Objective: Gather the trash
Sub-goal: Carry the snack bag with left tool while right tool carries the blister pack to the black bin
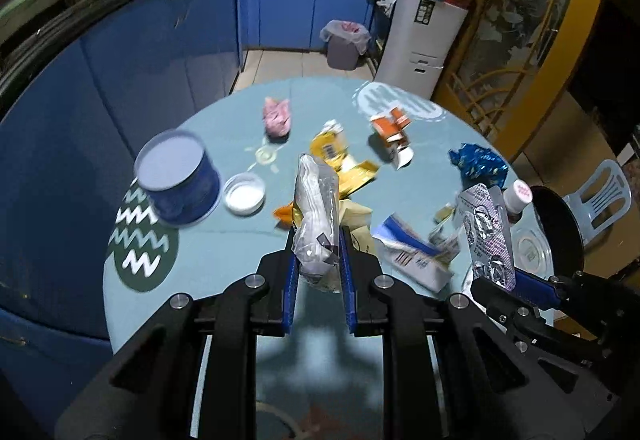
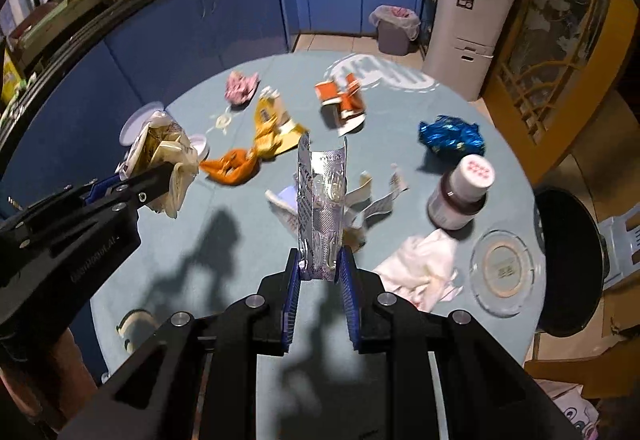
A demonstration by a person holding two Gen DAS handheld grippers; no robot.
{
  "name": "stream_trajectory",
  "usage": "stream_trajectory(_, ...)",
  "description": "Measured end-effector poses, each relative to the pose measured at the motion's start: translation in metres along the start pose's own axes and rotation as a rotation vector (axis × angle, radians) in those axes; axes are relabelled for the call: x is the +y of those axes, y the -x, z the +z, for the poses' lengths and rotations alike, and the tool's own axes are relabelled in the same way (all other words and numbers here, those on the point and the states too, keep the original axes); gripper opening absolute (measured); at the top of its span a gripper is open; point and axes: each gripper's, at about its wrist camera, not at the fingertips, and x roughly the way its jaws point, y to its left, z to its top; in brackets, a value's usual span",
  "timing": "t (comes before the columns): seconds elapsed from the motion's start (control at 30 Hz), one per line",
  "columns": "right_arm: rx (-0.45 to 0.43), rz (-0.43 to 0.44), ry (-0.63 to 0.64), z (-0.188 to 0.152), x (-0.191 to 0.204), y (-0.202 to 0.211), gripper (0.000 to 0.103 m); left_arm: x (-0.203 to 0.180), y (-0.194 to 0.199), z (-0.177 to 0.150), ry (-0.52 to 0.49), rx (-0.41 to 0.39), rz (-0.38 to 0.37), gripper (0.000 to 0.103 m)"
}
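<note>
Left wrist view: my left gripper (image 1: 318, 260) is clamped on a clear plastic wrapper (image 1: 316, 208), which stands up between the blue pads, clear of the round desk (image 1: 208, 260). Off to the side, my right gripper (image 2: 319, 264) pinches a silver blister pack (image 2: 322, 200) by its lower edge; the foil sticks upward, also lifted off the desk. So both grippers are loaded, and I judge the step in hand to be the carry, with the picking of this pair done. The lined trash bin (image 1: 345, 44) stands on the floor beyond the far edge of the desk, well apart from both loads. Next I need to swing both pieces over that bin and let go above its mouth, keeping the thin foil from slipping. Plenty is left: a pink scrap (image 1: 277, 116), a yellow packet (image 1: 332, 148), an orange carton (image 1: 390, 130) and a blue foil bag (image 1: 478, 162) still lie on the desk.
</note>
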Motion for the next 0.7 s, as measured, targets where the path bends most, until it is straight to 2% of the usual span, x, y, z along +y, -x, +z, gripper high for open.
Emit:
stream_trajectory(0.4, -0.078, -0.049, -0.111, 0.013, -0.07, 0.014, 0.02, -0.079, -0.008, 0.035, -0.11, -0.063, -0.029, 0.02)
stream_trajectory(0.7, -0.121, -0.105, -0.217, 0.007, -0.137, 0.024, 0.02, -0.16, -0.014, 0.052, -0.219, -0.098, -0.075, 0.02)
